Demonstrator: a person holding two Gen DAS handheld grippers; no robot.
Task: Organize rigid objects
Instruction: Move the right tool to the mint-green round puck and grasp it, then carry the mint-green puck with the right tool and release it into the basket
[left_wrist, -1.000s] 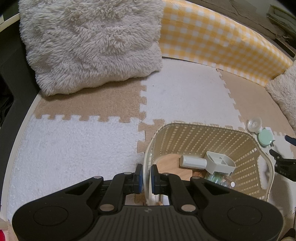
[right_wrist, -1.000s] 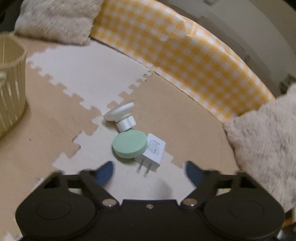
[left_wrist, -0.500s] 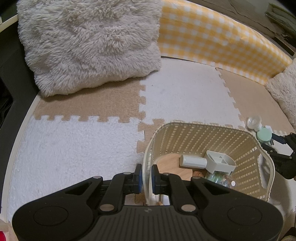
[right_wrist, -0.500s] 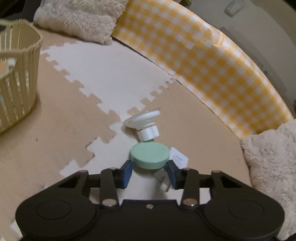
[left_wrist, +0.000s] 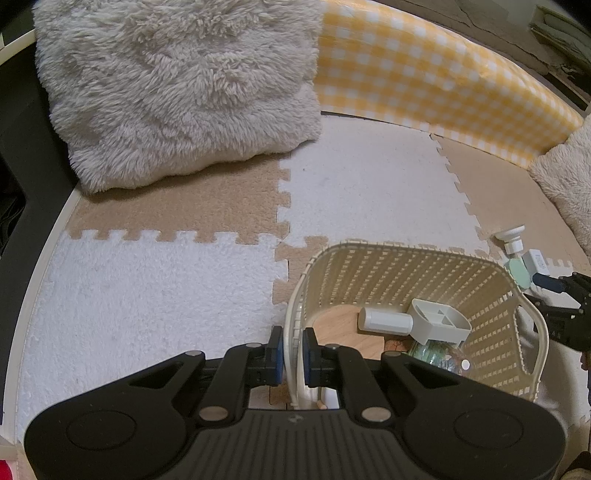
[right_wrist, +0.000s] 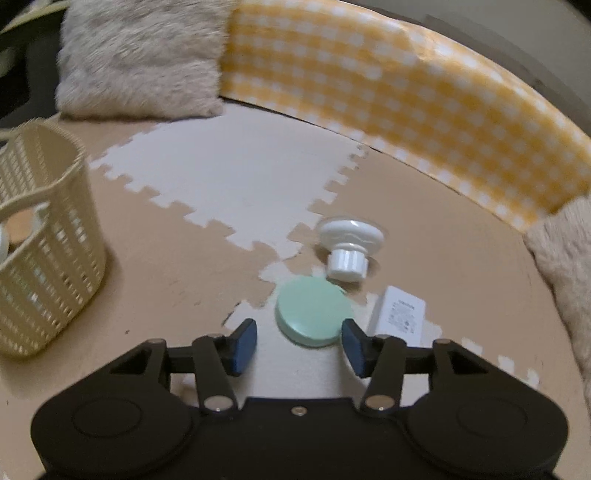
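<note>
My left gripper (left_wrist: 293, 350) is shut on the near rim of the cream lattice basket (left_wrist: 406, 266), one pad on each side of the wall. Inside lie a white cylinder (left_wrist: 386, 320), a white divided holder (left_wrist: 439, 325) and a clear bottle (left_wrist: 432, 352). To the basket's right, on the mat, lie a mint-green disc (right_wrist: 314, 312), a white knob with a wide cap (right_wrist: 349, 243) and a white plug charger (right_wrist: 400, 314). My right gripper (right_wrist: 299, 339) straddles the disc's near edge. Its jaws are opening, and the left pad stands clear of the disc.
A shaggy grey cushion (left_wrist: 177, 85) lies at the back left and a second one (right_wrist: 565, 266) at the far right. A yellow checked bolster (left_wrist: 424, 74) borders the tan and white puzzle mat (left_wrist: 147, 295). The basket (right_wrist: 44, 258) stands left of the right gripper.
The right gripper came forward and closed in around the green disc; now its jaws stand wider again and the view has rolled. The left gripper and basket have not moved.
</note>
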